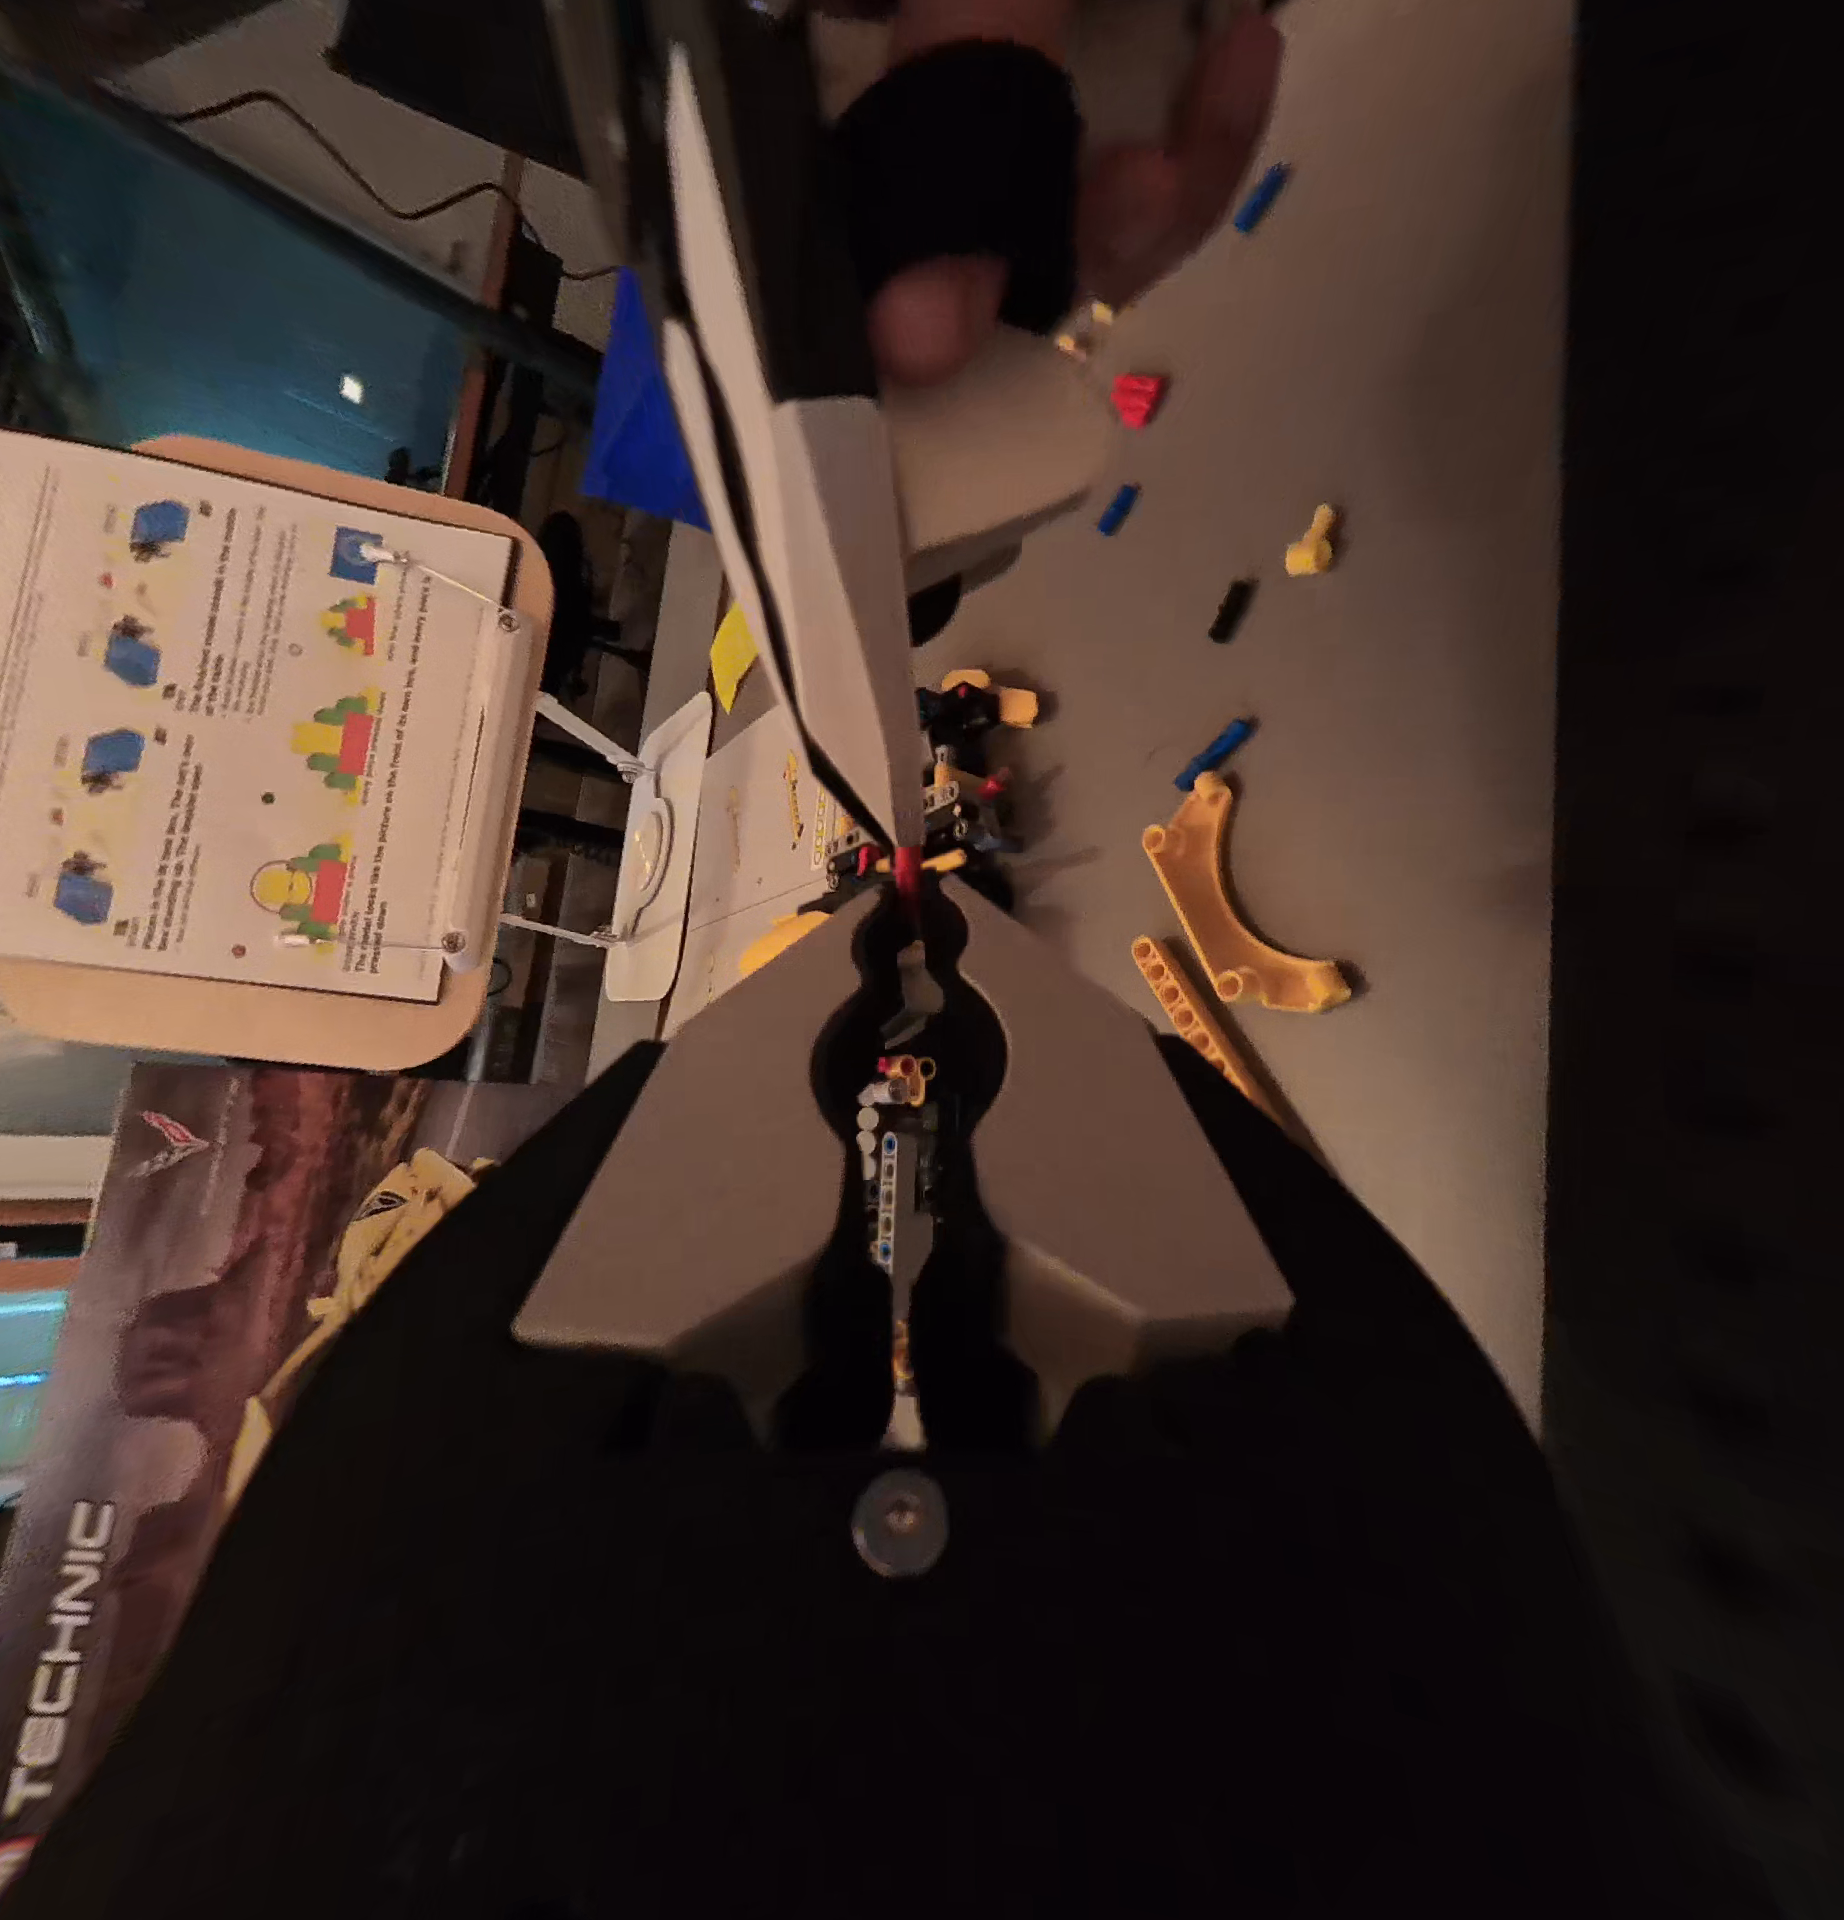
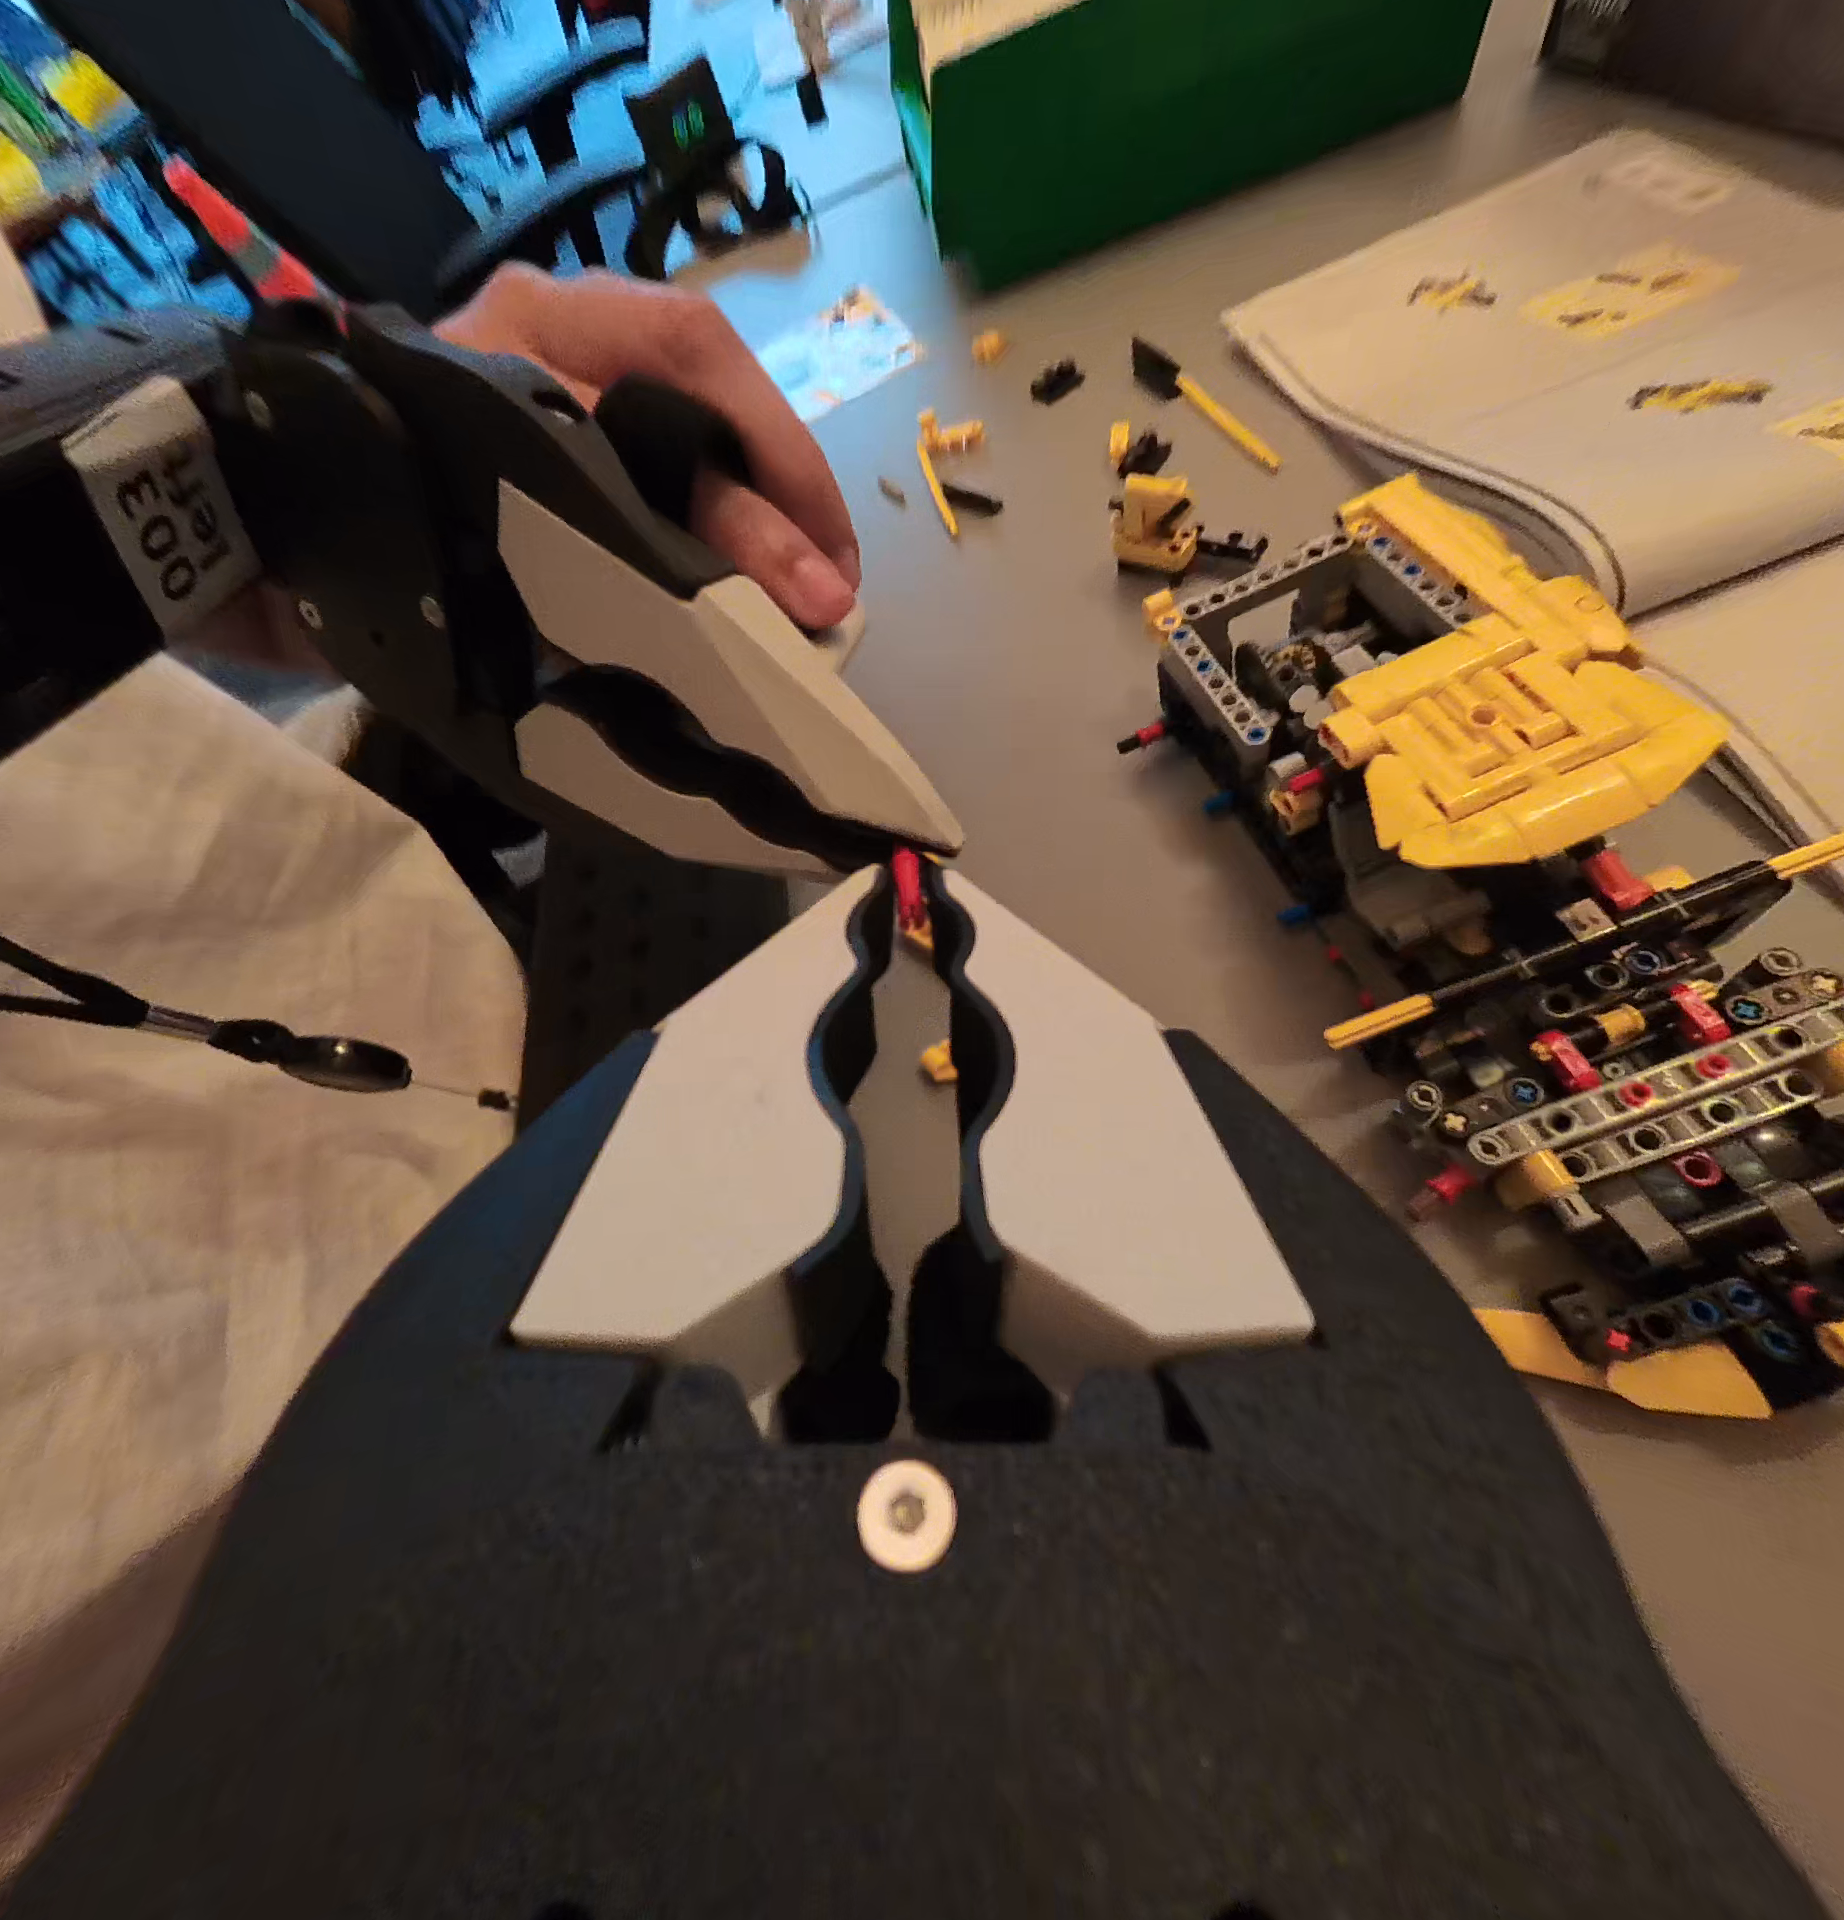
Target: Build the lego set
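A small red pin (image 2: 905,883) is pinched between my right gripper's (image 2: 907,873) tips, with a yellow bit just below it. My left gripper (image 2: 923,840) comes in from the left, shut, with its tips on the same pin's far end. In the left wrist view, the red pin (image 1: 909,871) sits between my left gripper's (image 1: 905,883) tips, and my right gripper (image 1: 894,836) meets it from above. The part-built yellow and black car model (image 2: 1469,769) lies on the grey table (image 2: 1001,644) to the right, apart from both grippers. It also shows in the left wrist view (image 1: 959,764).
An open instruction booklet (image 2: 1624,364) and a green box (image 2: 1157,125) lie behind the model, with loose pieces (image 2: 1157,509) between. A yellow curved panel (image 1: 1235,914), a yellow beam (image 1: 1183,1003), blue pins (image 1: 1214,750), a sheet on a stand (image 1: 243,727) and the set's box (image 1: 170,1351) show too. My left and right fingertips are right by each other.
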